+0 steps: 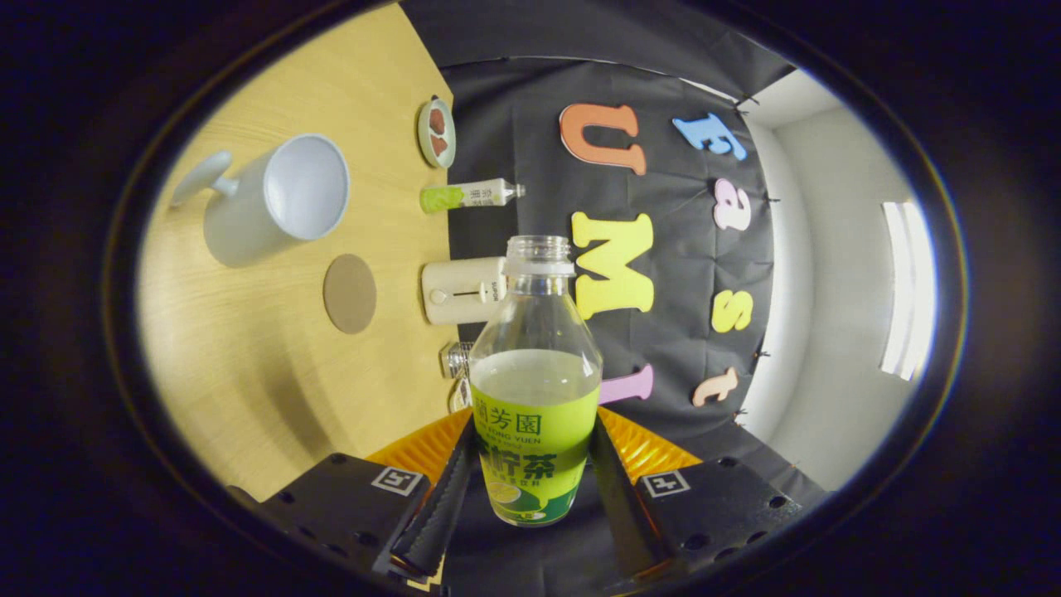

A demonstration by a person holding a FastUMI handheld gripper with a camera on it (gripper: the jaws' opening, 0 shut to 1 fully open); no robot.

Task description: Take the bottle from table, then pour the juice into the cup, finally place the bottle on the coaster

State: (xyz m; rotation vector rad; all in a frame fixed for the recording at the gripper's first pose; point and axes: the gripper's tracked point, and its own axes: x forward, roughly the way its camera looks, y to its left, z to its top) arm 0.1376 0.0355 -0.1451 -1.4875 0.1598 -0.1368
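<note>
My gripper [530, 481] is shut on a clear uncapped bottle [535, 390] with a green label, both fingers pressing its lower sides. Pale juice fills the bottle to about half. The view is rolled sideways, so the wooden table [249, 373] stands like a wall beside the bottle. A white cup [278, 199] with a handle stands on the table, beyond the fingers and off to the side, its mouth showing an empty inside. A round brown coaster [349, 293] lies flat on the table between the cup and the bottle.
Along the table's far edge by the black cloth wall stand a small bowl [437, 132] with brown pieces, a second bottle [468, 196] with a green label, a cream-coloured appliance [462, 290] and a small jar [455, 359].
</note>
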